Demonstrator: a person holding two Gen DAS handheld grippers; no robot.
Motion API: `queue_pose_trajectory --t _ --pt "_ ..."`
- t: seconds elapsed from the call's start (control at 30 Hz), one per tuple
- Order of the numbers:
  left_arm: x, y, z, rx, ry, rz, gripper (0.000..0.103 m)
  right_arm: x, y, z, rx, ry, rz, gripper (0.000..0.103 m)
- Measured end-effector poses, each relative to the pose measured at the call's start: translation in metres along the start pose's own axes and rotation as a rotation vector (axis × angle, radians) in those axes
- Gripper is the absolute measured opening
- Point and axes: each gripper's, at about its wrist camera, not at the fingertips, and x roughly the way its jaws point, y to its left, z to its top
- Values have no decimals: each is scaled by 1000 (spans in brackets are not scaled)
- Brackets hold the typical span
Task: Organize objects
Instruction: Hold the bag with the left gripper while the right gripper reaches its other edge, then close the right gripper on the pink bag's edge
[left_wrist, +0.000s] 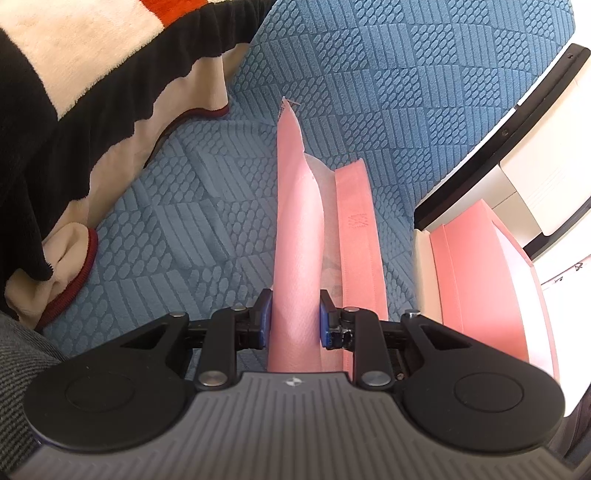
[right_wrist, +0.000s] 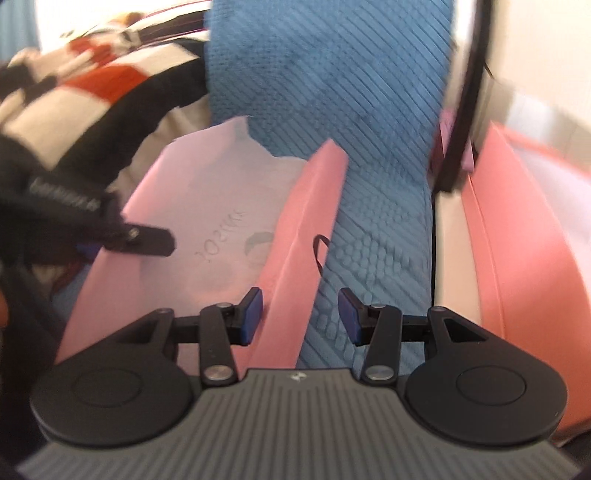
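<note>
While my left gripper is clamped on the near wall of the pink fabric bag, I see that wall standing up between the two blue pads, both pressed against it. At the far left of that view a plush blanket in black, cream and orange hangs over the blue textured cushion on which the bag lies. Just right of the gripped wall, white tissue lining shows inside the bag, then the bag's other pink edge with a stitched mark. Further right a second pink bag stands against a white box with black trim.

In the right wrist view, blurred, the left gripper shows as a dark shape at the left, at the bag's left wall. The bag lies spread open, its pale lining facing up. My right gripper is spread, gripping nothing: the bag's right edge runs between its fingers, close by the left pad, while the right pad hangs over the cushion. The second bag fills the right side.
</note>
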Motion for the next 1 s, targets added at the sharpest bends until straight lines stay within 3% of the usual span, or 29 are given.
queue_pose_trajectory --t 0.17,0.37,0.7,0.83,1.0 --pt "1 -1 -1 11 2 4 29 14 -29 -4 216 81 43 48" --pt "3 -2 -2 20 7 15 29 24 -33 -3 228 93 43 48" --pt "4 -5 -3 39 12 11 29 52 -57 7 370 160 113 32" --pt "3 -8 -1 55 8 5 29 60 -61 13 396 187 153 9" --pt "-4 -9 5 47 -11 -19 29 51 -62 29 383 170 200 6"
